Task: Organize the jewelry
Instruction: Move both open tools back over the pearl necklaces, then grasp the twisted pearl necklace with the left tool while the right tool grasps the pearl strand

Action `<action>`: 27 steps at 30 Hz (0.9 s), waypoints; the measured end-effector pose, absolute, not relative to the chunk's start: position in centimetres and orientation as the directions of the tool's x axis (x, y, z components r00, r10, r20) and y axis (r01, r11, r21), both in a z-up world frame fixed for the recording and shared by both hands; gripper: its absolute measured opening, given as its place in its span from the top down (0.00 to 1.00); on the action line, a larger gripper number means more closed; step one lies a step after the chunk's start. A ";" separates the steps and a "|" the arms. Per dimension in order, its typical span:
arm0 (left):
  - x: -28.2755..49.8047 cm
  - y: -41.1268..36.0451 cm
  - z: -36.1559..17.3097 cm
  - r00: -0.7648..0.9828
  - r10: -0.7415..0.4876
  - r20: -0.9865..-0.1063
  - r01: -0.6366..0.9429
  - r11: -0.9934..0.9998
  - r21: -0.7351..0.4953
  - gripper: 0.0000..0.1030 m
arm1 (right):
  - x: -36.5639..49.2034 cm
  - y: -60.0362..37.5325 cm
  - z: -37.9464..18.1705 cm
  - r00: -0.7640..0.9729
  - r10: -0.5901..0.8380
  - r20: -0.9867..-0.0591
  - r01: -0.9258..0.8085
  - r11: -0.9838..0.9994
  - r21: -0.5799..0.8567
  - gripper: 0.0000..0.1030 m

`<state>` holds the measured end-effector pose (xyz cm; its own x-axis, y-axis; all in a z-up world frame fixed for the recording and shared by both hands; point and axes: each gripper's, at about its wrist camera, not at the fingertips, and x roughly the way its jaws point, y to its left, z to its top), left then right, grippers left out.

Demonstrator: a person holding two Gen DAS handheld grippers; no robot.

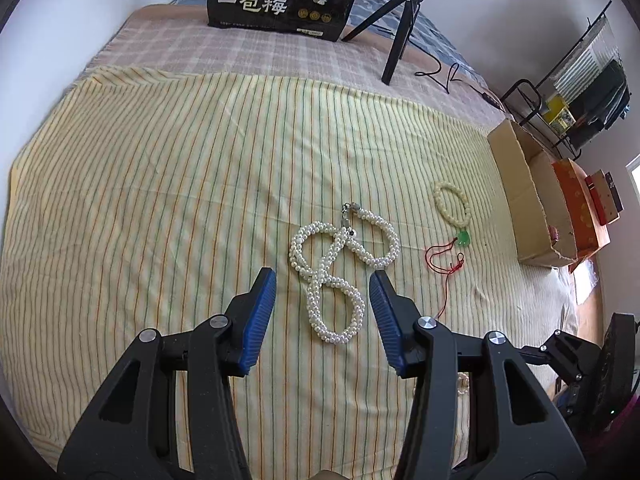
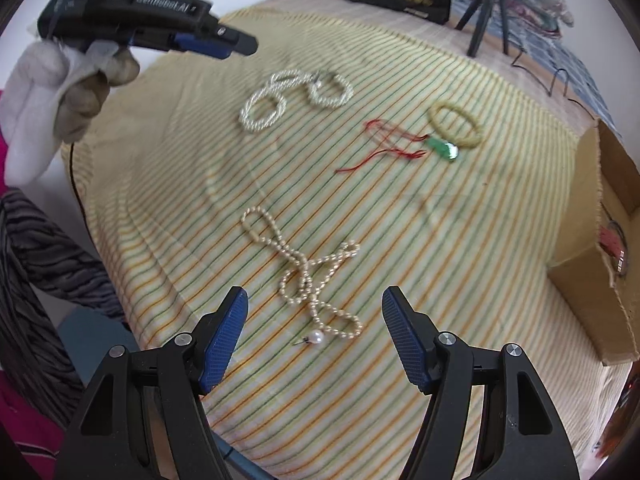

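Jewelry lies loose on the bed, none of it put away as far as I can tell. I count four pieces on the striped sheet: a thick pearl rope, a thin bead chain, a pale bracelet and a green pendant on a red cord. A cardboard box sits open at the bed's right edge, and I judge that is where things are meant to go. I can see a reddish item inside it from the right wrist view, but cannot make out what it is. So I reckon the job is near its start, with every visible piece left to move.

My left hand-held gripper has its jaws spread wide and hovers over the pearl rope, whose lower loop lies between the blue pads. It holds nothing. My right hand-held gripper is likewise spread and empty, poised above the bead chain.

The rope is a fat twisted braid of small white pearls, folded into crossing loops with a metal clasp at the far end. The bead chain is finer, cream-coloured, tangled into a knot-like cross, with one larger pearl at its near end. Bracelet and pendant lie close together, well apart from both grippers.
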<state>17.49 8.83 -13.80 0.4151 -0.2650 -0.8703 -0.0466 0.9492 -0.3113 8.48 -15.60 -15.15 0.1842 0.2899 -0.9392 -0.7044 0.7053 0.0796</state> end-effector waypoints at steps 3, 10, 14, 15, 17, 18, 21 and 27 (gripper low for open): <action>17.9 8.8 -14.9 0.380 -0.269 -0.885 -0.066 0.947 -0.316 0.52 | 8.6 -14.8 -16.0 0.161 0.264 -0.951 -0.713 0.698 0.072 0.33; 18.9 7.8 -16.4 0.332 -0.264 -0.905 -0.076 0.949 -0.305 0.52 | 9.5 -14.0 -17.1 0.149 0.231 -0.961 -0.712 0.699 0.057 0.33; 18.7 7.3 -16.6 0.323 -0.248 -0.913 -0.064 0.957 -0.282 0.52 | 9.6 -14.1 -17.3 0.140 0.235 -0.962 -0.717 0.694 0.064 0.33; 18.5 7.3 -16.7 0.321 -0.254 -0.912 -0.064 0.955 -0.289 0.52 | 9.6 -14.2 -17.4 0.138 0.235 -0.962 -0.717 0.694 0.067 0.33; 18.3 7.5 -17.0 0.307 -0.284 -0.908 -0.069 0.945 -0.319 0.52 | 9.7 -14.2 -17.7 0.134 0.234 -0.963 -0.717 0.694 0.069 0.33; 18.2 7.5 -17.2 0.303 -0.282 -0.910 -0.074 0.945 -0.317 0.52 | 9.8 -14.1 -17.8 0.134 0.232 -0.964 -0.717 0.693 0.067 0.33; 18.5 7.1 -17.6 0.299 -0.268 -0.916 -0.078 0.950 -0.303 0.52 | 10.1 -13.6 -18.2 0.136 0.224 -0.965 -0.719 0.693 0.060 0.33; 19.6 6.2 -17.4 0.315 -0.250 -0.915 -0.083 0.954 -0.289 0.52 | 10.3 -12.9 -18.6 0.140 0.218 -0.966 -0.716 0.696 0.053 0.33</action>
<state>19.59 6.17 -17.36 0.3154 -0.2499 -0.9155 -0.0835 0.9537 -0.2891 10.35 -12.93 -18.61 0.1403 0.2180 -0.9658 -0.7163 0.6957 0.0529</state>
